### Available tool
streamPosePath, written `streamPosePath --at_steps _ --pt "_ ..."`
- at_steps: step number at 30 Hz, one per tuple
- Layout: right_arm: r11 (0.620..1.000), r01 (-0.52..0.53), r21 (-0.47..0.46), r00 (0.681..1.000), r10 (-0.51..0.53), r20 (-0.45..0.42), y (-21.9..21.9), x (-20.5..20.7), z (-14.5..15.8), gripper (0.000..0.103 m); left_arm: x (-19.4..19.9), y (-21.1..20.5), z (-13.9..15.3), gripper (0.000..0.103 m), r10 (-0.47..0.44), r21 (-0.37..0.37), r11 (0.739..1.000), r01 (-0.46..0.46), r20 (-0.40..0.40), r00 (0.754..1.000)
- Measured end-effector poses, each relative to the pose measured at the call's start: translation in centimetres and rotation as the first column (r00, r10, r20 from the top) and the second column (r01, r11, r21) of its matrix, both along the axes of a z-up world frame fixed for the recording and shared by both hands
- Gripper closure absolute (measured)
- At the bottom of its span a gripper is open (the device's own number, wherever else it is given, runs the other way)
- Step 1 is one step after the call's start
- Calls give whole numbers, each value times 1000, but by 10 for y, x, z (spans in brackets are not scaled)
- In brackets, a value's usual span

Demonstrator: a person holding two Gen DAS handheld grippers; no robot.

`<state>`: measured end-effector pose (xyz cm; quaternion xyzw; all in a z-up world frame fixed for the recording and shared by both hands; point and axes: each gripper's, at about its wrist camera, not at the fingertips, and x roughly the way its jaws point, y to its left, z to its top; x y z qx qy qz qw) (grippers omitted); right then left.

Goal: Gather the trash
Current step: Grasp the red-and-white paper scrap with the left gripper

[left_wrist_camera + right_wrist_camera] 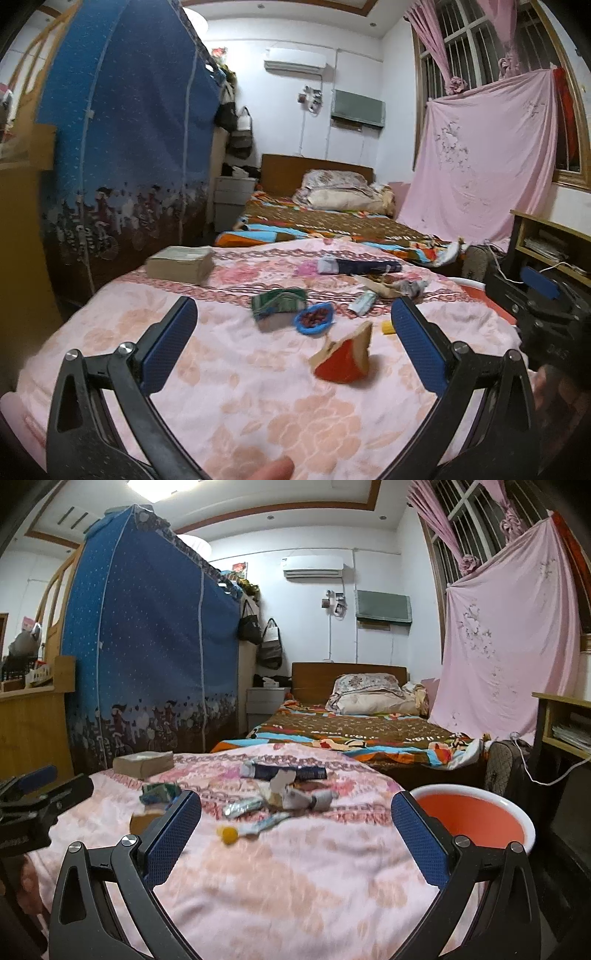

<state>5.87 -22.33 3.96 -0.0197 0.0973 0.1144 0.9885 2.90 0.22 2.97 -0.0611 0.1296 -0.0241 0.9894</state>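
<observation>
Both grippers, left gripper point(293, 334) and right gripper point(295, 827), are hovering wide open, holding nothing; soft pink floral blanket point(236, 387) risks snagging beneath the torn red-and-tan cardboard wrapper point(343, 356).

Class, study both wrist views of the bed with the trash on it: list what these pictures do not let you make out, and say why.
- Basin: its bottom is hidden by its own rim and the right gripper finger; cut off in the left view.
- Wrappers: print blurred, unreadable.
- Blue packet: contents too small and blurred to name.
- Red carton: label blurred.
- Left gripper: holder mostly out of frame.
</observation>
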Motion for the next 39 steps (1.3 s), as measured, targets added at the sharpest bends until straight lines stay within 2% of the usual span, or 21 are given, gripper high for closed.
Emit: streamPosePath --at_steps 5,7,9,13,15,19,24,27,32,35,39 --pt "998 -68 -3 996 68 -50 3 19 5 1 15 -4 -6 17 -56 -23 998 55 -66 996" --pt "996 -89 -23 994 88 -64 6 24 4 5 20 -8 -9 27 -79 -23 997 77 -95 992" --pt "992 -112 -56 991 107 -84 12 29 2 18 24 -11 -13 35 -103 -26 995 101 -122 987" --pt "983 -171 -67 976 159 -151 21 40 -5 34 33 -14 -20 49 -141 -42 990 136 -172 975" --pt "977 -200 -68 964 184 -192 24 46 -10 47 37 -13 -22 55 -159 -64 987 150 -195 968" --pt "966 -250 -63 939 227 -258 32 55 -19 58 41 -16 -26 72 -201 -88 979 185 -226 953" --pt "954 -294 -65 907 257 -332 39 67 -29 74 48 -19 -31 87 -246 -118 968 222 -268 931" --pt "946 -320 -53 886 279 -370 41 73 -34 77 51 -17 -32 94 -255 -127 965 227 -283 925" --pt "938 -345 -41 864 300 -405 44 78 -39 88 52 -17 -31 95 -266 -123 963 240 -291 919" --pt "932 -359 -41 860 314 -402 45 78 -39 88 51 -17 -30 95 -257 -115 966 233 -288 923" --pt "939 -345 -13 885 321 -337 38 70 -34 88 49 -17 -25 95 -238 -110 970 216 -269 933"
